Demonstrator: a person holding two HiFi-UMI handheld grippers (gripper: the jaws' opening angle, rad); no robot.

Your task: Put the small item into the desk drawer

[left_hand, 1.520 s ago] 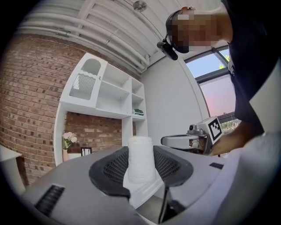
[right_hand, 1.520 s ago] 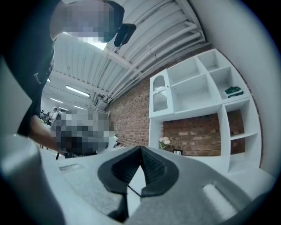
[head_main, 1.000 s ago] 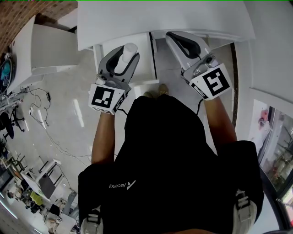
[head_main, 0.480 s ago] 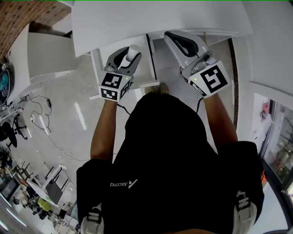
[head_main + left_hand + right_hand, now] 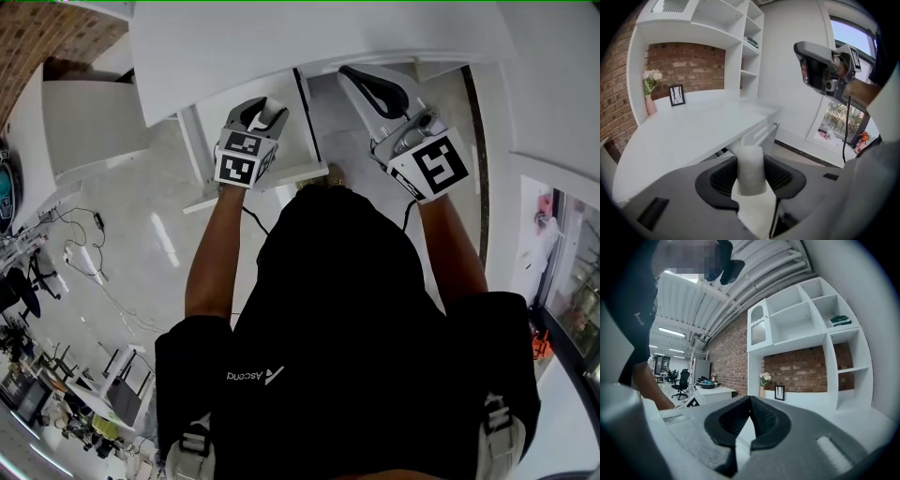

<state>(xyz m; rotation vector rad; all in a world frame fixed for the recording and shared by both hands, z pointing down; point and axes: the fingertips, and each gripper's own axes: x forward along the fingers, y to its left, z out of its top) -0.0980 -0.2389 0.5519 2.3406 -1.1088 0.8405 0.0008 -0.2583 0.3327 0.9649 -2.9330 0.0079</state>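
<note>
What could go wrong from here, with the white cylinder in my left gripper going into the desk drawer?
1. The white cylinder sticks out past the pads of the left gripper, so it may catch the desk edge that overhangs what looks like the open drawer.
2. The right gripper, shut and empty, hangs close beside the left one, and the two could bump.

The white worktop (image 5: 693, 131) spread from the centre of the left gripper view out toward nine o'clock, against a brick wall. At ten o'clock a pink vase of pale flowers (image 5: 650, 91) stood on it, and a small black picture frame (image 5: 676, 94) stood just beside the vase on its three o'clock side. In the right gripper view, a white shelf (image 5: 843, 329) at two o'clock carried a flat green item (image 5: 840, 320). In the head view, loose cables (image 5: 94, 272) lay on the glossy floor (image 5: 150, 234) at nine o'clock.
</note>
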